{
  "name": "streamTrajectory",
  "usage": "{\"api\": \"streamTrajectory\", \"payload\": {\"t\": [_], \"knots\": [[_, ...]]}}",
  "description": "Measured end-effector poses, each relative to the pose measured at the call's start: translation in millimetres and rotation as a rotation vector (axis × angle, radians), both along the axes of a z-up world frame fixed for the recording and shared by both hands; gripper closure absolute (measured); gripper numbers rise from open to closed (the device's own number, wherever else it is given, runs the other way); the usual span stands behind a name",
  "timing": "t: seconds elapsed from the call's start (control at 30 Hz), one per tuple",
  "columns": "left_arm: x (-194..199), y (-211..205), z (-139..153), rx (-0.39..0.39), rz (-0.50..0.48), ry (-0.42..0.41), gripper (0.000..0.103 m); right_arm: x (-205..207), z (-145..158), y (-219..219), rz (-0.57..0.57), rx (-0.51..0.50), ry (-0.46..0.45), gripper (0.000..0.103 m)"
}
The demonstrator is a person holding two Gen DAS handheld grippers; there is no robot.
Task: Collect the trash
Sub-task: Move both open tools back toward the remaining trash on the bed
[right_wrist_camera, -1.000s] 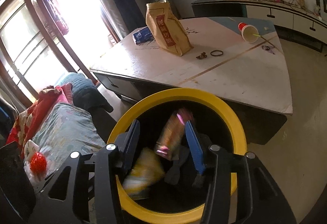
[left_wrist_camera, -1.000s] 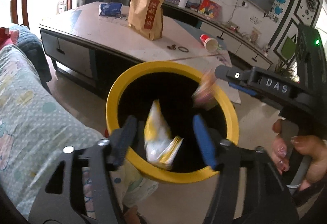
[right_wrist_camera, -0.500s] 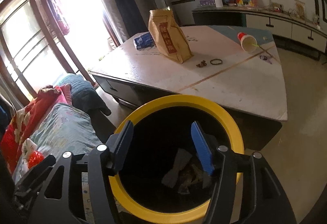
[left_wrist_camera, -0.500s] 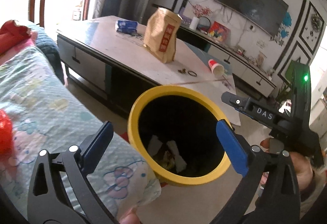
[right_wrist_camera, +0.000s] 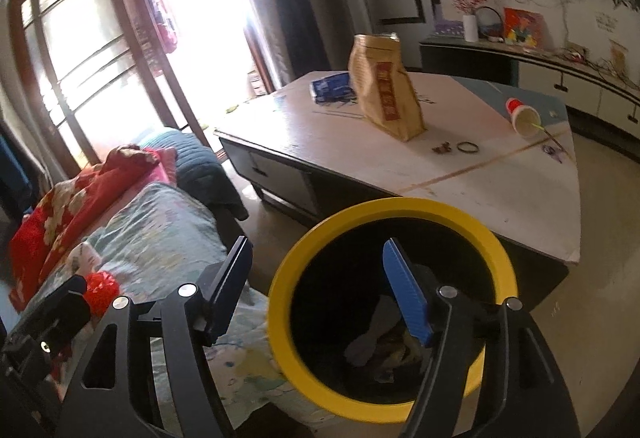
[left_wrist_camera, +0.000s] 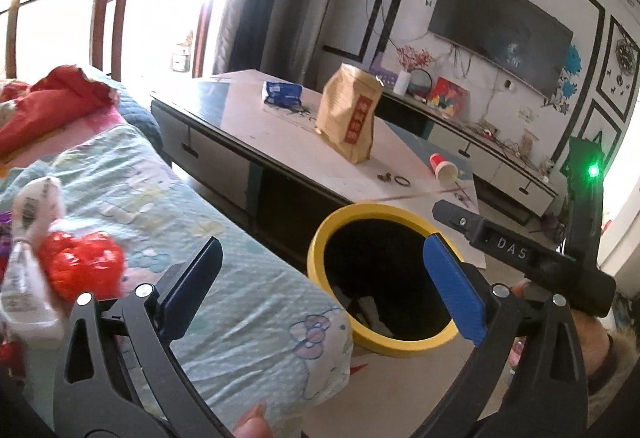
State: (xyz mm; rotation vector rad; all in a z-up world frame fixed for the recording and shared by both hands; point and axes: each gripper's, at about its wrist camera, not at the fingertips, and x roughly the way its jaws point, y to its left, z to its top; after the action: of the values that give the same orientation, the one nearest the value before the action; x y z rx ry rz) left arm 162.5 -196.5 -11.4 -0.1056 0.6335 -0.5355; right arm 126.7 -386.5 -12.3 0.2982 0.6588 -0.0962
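Your sofa (left_wrist_camera: 168,198), draped in a soft pale-green printed quilt, fills the lower left of the left wrist view. A broad glossy white counter (right_wrist_camera: 460,166) spans the upper right of the right wrist view, carrying an upright creased brown paper bag (right_wrist_camera: 384,104), a flat blue packet (right_wrist_camera: 332,88) and a tipped red paper cup (right_wrist_camera: 524,116). Centre-right stands a round yellow-rimmed black bin (right_wrist_camera: 400,208), crumpled wrappers (right_wrist_camera: 384,342) at its bottom. Your left gripper (left_wrist_camera: 320,286) and right gripper (right_wrist_camera: 316,288) both have jaws spread wide, empty. A shiny red crinkled bag (left_wrist_camera: 82,264) lies on the quilt, lower left.
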Motion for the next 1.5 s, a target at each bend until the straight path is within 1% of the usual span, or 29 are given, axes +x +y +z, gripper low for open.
{"api": "streamTrajectory", "payload": {"t": [0.27, 0.9, 1.23, 1.5], "knots": [[-11.4, 37.9, 11.8, -0.015, 0.077, -0.032, 0.011, -0.3, 8.2, 36.5, 0.08, -0.016, -0.016, 0.037], [-31.9, 127.5, 22.9, -0.03, 0.259, -0.081, 0.011, -3.0, 16.4, 125.7, 0.287, -0.068, -0.032, 0.036], [-37.2, 166.6, 20.1, -0.045, 0.343, -0.078, 0.011, -5.7, 14.3, 175.1, 0.409, -0.094, -0.022, 0.035], [-40.6, 196.7, 21.1, -0.063, 0.41, -0.078, 0.011, -11.1, 16.2, 209.4, 0.494, -0.097, -0.024, 0.034]]}}
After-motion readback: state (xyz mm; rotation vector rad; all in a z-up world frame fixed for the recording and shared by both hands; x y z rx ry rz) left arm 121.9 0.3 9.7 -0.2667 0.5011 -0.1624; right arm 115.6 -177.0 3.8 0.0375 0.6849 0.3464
